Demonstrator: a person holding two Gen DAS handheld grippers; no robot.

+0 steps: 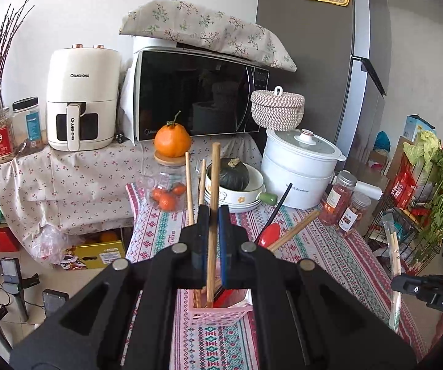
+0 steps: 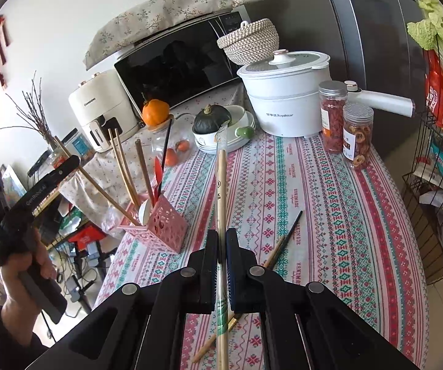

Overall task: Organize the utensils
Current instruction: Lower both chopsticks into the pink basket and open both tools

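Note:
My left gripper (image 1: 213,212) is shut on a wooden chopstick (image 1: 213,185) that stands nearly upright, its lower end inside the pink slotted basket (image 1: 221,313). The basket also holds other wooden chopsticks (image 1: 188,185) and a red spoon (image 1: 269,234). In the right wrist view, a hand (image 2: 30,265) holds that left gripper (image 2: 67,166) to the left of the basket (image 2: 163,228). My right gripper (image 2: 221,237) is shut on a paper-wrapped pair of chopsticks (image 2: 221,178) above the patterned tablecloth (image 2: 329,215). A black chopstick (image 2: 294,226) and a wooden chopstick (image 2: 209,343) lie loose on the cloth.
A white electric pot (image 2: 283,98), two spice jars (image 2: 357,132), stacked bowls with a dark squash (image 2: 210,120) and a glass jar of oranges (image 1: 167,191) crowd the table's far end. A microwave (image 1: 196,95) and an air fryer (image 1: 82,98) stand behind. A wire rack (image 2: 437,185) is at the right.

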